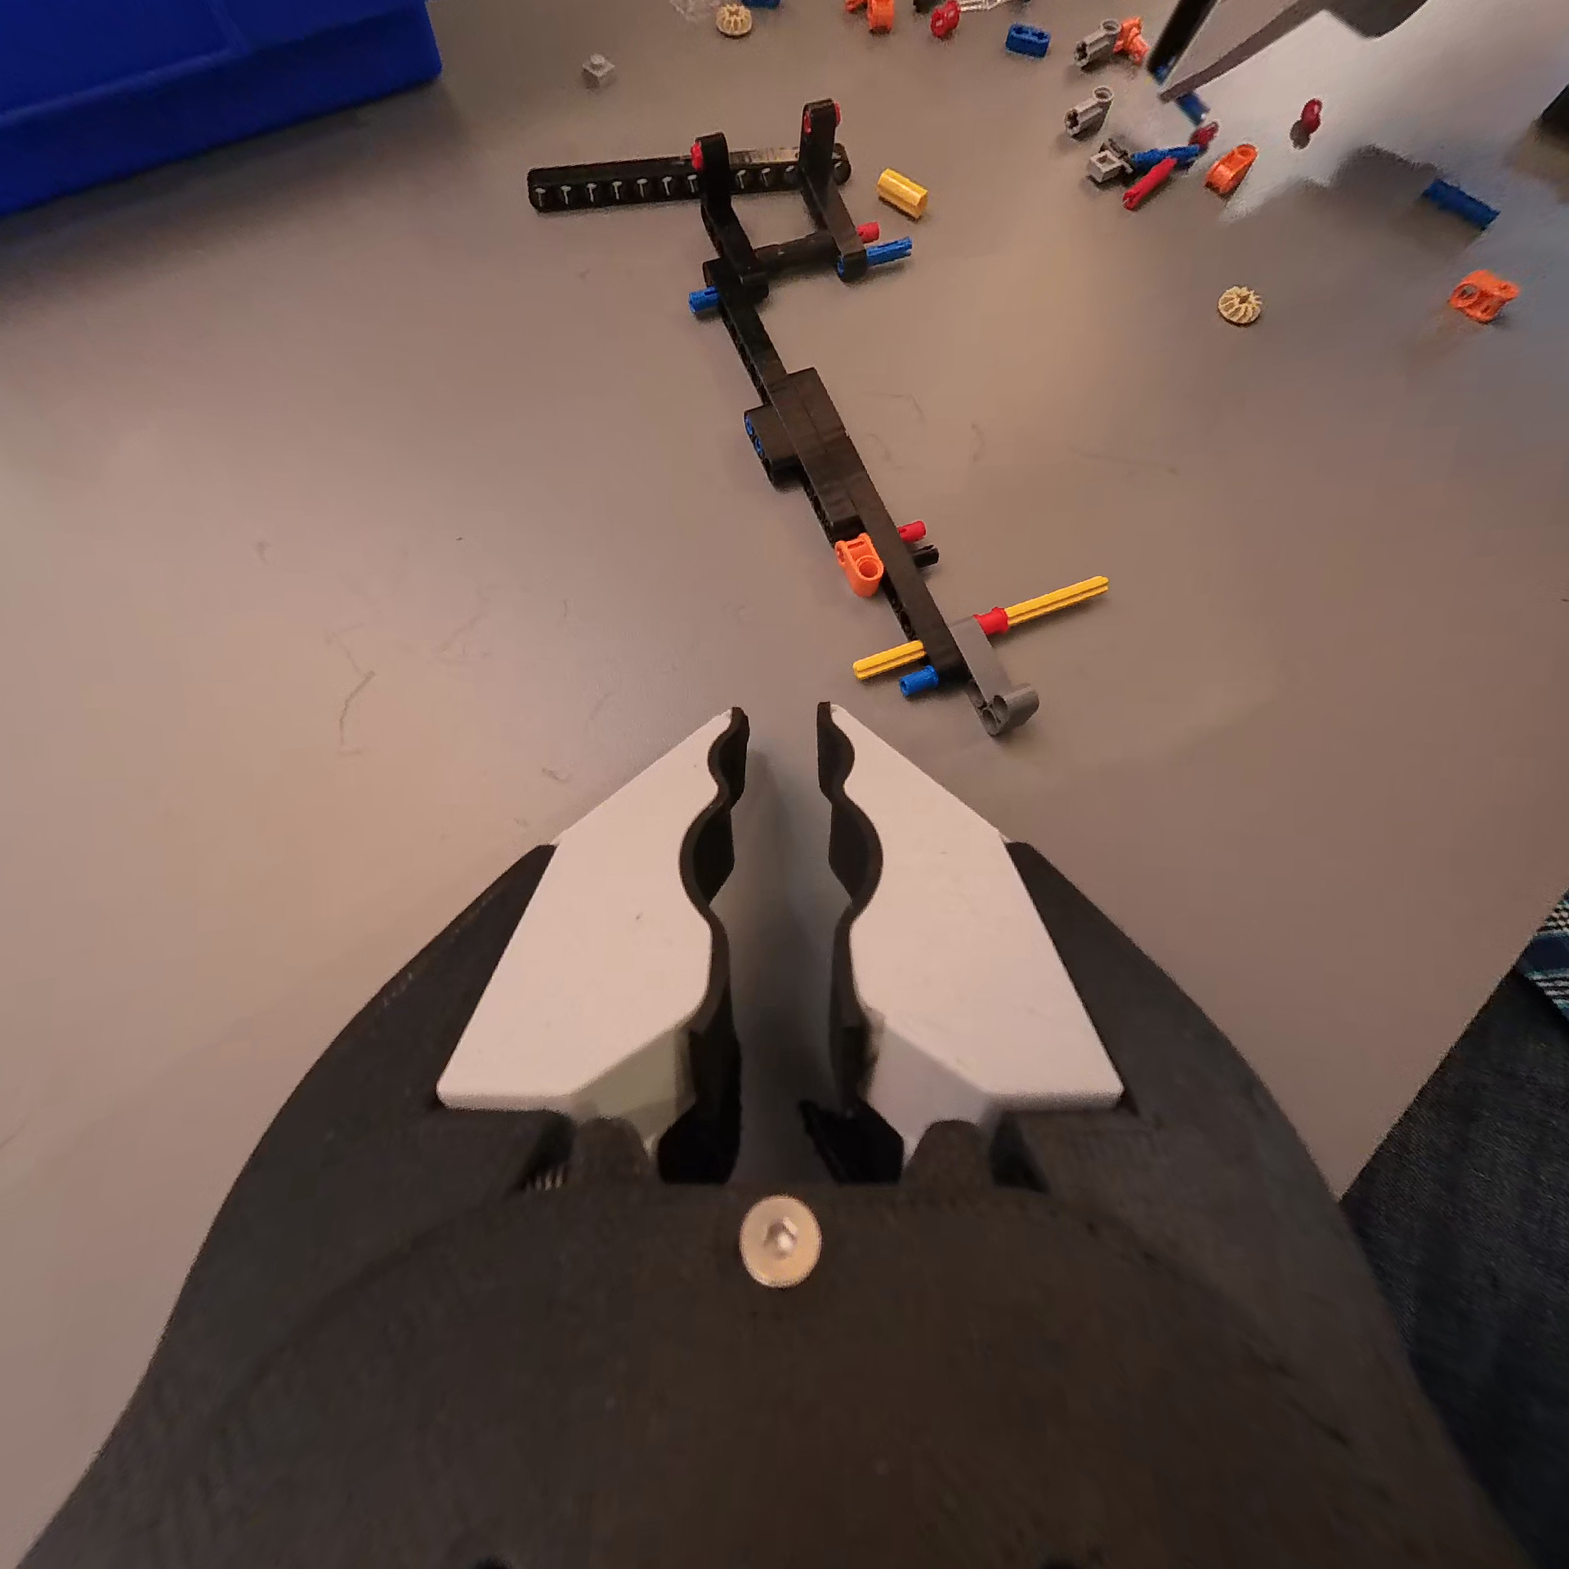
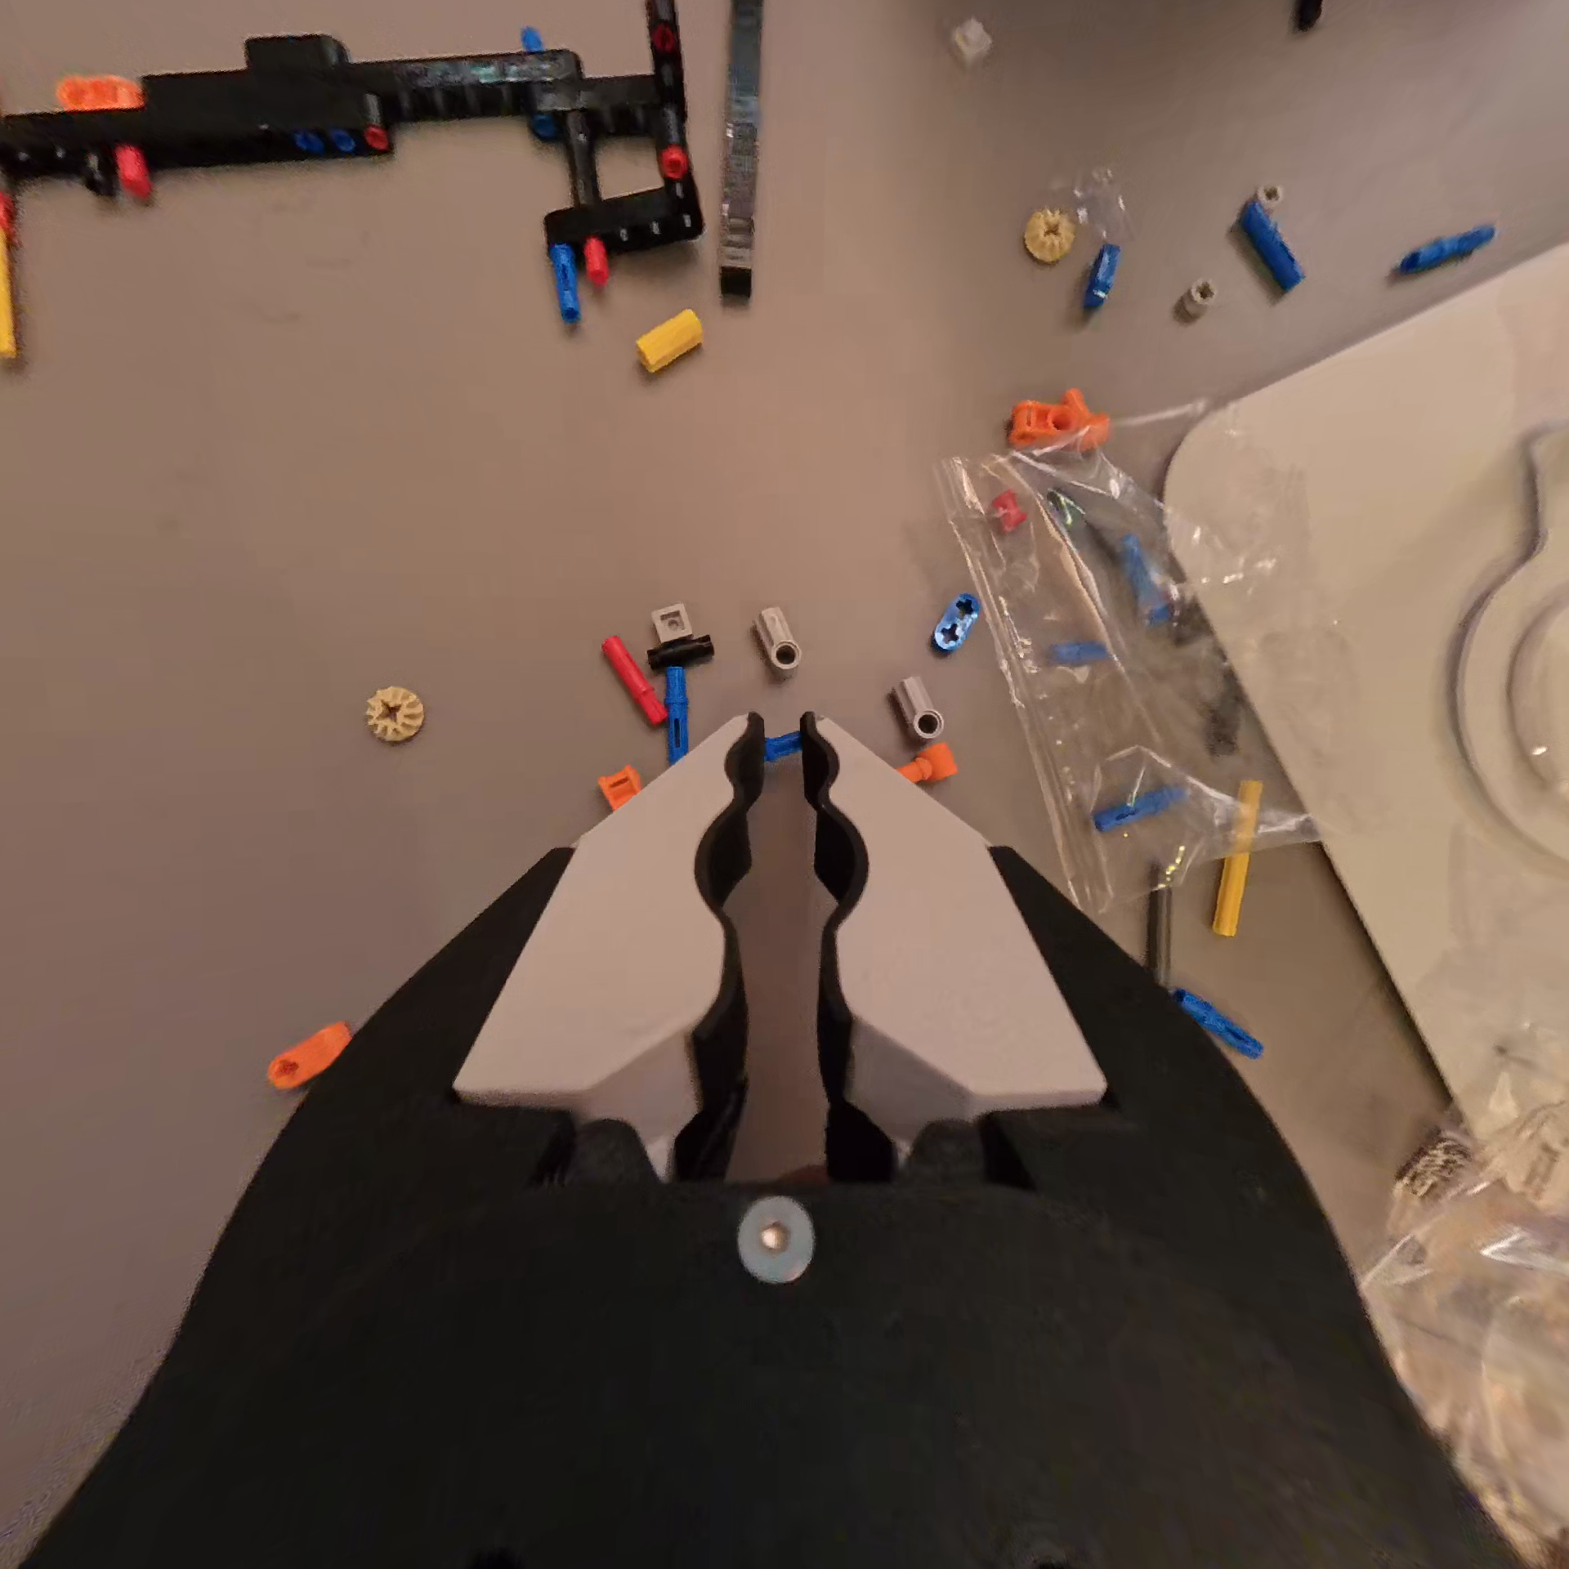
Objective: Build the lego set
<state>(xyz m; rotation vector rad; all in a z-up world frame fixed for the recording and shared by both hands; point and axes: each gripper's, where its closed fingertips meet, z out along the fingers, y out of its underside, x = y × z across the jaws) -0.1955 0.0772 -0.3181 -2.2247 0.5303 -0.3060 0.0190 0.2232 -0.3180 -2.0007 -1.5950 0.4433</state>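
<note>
The part-built black lego frame (image 1: pixel 815 441) lies on the grey table, with a yellow axle (image 1: pixel 1053 598) and grey connector (image 1: pixel 993 679) at its near end. My left gripper (image 1: pixel 781 722) hovers just short of that end, jaws slightly apart and empty. The frame also shows in the right wrist view (image 2: pixel 475 85) at the top left. My right gripper (image 2: pixel 781 734) is low over the loose parts, its tips closed on a small blue pin (image 2: pixel 781 747). It also shows in the left wrist view (image 1: pixel 1163 81) at the top right.
A loose black beam (image 2: pixel 740 153) and yellow sleeve (image 2: pixel 669 340) lie by the frame. Red pin (image 2: pixel 632 679), grey sleeves (image 2: pixel 779 643), tan gear (image 2: pixel 395 713) surround the right tips. A plastic bag (image 2: pixel 1104 662) and white tray (image 2: pixel 1358 509) lie right. A blue bin (image 1: pixel 170 85) stands far left. One gripper's finger ends stand about 25 centimetres off the other's. It is some 7 centimetres from my left tips to the yellow axle (image 1: pixel 1053 598).
</note>
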